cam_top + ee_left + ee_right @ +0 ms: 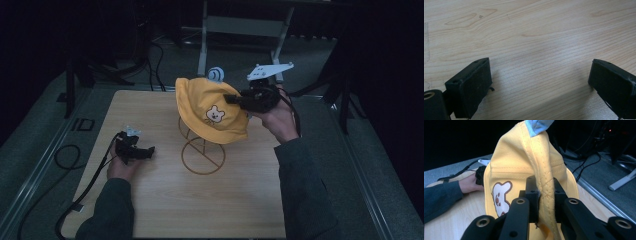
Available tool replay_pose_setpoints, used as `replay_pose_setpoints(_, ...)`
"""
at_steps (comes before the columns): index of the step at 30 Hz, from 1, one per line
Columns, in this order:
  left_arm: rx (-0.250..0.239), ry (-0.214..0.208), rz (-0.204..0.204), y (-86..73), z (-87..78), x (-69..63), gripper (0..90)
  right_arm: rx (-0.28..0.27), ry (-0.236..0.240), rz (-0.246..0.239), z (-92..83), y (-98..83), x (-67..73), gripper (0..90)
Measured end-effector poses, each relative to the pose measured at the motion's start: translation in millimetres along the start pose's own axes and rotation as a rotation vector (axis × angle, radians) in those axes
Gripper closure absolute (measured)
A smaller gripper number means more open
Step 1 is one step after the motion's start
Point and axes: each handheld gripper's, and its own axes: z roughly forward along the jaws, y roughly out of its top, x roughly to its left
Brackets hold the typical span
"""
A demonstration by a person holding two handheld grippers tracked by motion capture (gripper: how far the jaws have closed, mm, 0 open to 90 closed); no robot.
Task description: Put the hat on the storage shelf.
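Yellow hat (pixel 207 107) with bear patch draped over wire stand (pixel 202 155) mid wooden tabletop (pixel 165 210). Right gripper (pixel 231 99) fingers clenched on hat brim. Left gripper (pixel 150 151) low over bare tabletop, fingers spread, grasping nothing. Cables on dark floor around.

Your pale wooden worktop (pixel 165 210) carries a gold wire stand (pixel 202 156), its ring base flat near the worktop's centre.

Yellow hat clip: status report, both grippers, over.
Right gripper shut on yellow hat brim, above the wire stand. Left gripper open, low over bare table. Nothing in the way.
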Motion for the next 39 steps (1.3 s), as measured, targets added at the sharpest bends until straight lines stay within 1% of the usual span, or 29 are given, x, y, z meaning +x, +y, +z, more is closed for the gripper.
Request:
replay_pose_setpoints(4, 0.002, 0.000, 0.004, 0.2, -0.1, 0.4, 4.9, 0.027, 0.003, -0.010, 7.7, 6.4, 2.2, 80.5)
replay_pose_setpoints(16, 0.003, -0.002, 0.005, 0.3, -0.1, 0.4, 4.9, 0.061, 0.019, -0.024, 28.1, 24.9, 8.2, 79.0)
replay_pose_setpoints(19, 0.003, -0.002, 0.006, 0.3, -0.1, 0.5, 4.9, 0.079, 0.015, -0.033, 33.6, 29.5, 10.8, 77.9)
replay_pose_setpoints(22, 0.003, -0.002, 0.006, 0.3, -0.1, 0.5, 4.9, 0.087, 0.022, -0.035, 36.3, 31.8, 12.4, 77.4)
replay_pose_setpoints(26, 0.003, -0.002, 0.006, 0.3, -0.1, 0.4, 4.9, 0.108, 0.026, -0.064, 43.8, 36.9, 18.4, 77.3)
replay_pose_setpoints(31, 0.002, -0.002, 0.005, 0.3, 0.0, 0.4, 4.9, 0.154, 0.007, -0.082, 54.3, 42.0, 23.0, 77.5)
replay_pose_setpoints(35, 0.002, -0.001, 0.005, 0.3, 0.0, 0.3, 4.9, 0.221, -0.014, -0.093, 62.7, 40.4, 24.6, 78.3)
replay_pose_setpoints(36, 0.002, -0.002, 0.005, 0.3, 0.0, 0.4, 4.9, 0.244, -0.027, -0.096, 64.8, 38.7, 24.7, 78.4)
replay_pose_setpoints(37, 0.004, -0.002, 0.006, 0.3, -0.1, 0.5, 4.9, 0.259, -0.032, -0.091, 66.4, 37.6, 24.6, 78.3)
replay_pose_setpoints(39, 0.004, -0.002, 0.006, 0.3, -0.1, 0.4, 4.9, 0.281, -0.023, -0.086, 68.8, 36.6, 24.7, 76.6)
